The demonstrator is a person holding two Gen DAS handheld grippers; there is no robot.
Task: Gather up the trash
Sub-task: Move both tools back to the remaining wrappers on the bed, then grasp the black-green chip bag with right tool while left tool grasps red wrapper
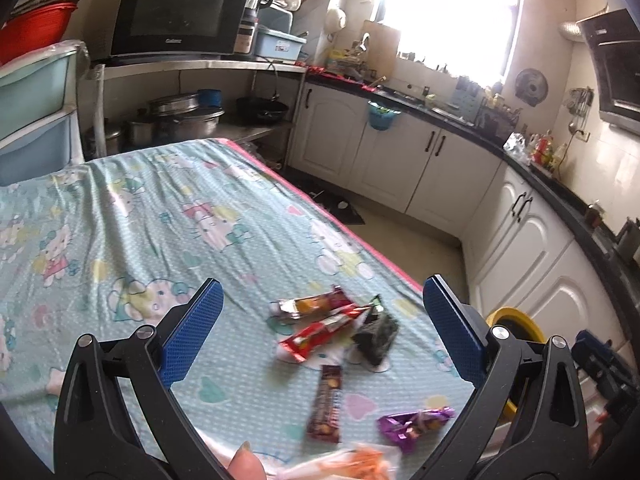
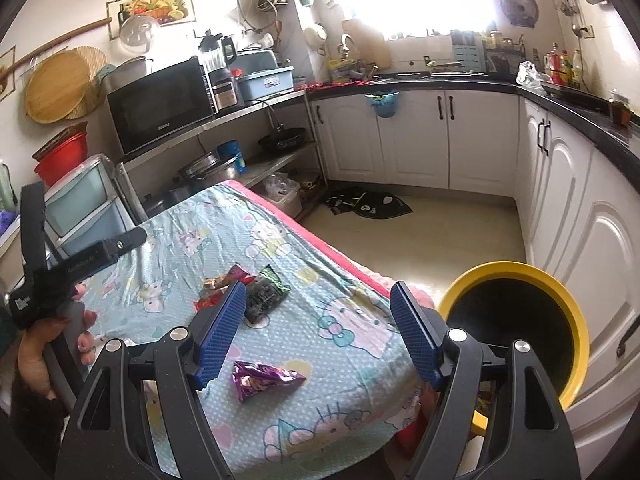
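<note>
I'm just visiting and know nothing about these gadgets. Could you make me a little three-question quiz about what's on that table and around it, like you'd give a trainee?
1. True or false: the right gripper is clamped on a wrapper.
2. Which wrapper lies nearest the right gripper's fingers? A) the purple wrapper B) the dark green packet C) the red wrapper
3. Fill the gap: the bin beside the table has a ____ rim.

Key
1. False: its jaws stand open with nothing between them.
2. A: it lies on the cloth just ahead of the fingers.
3. Yellow; the bin's inside looks dark.
</note>
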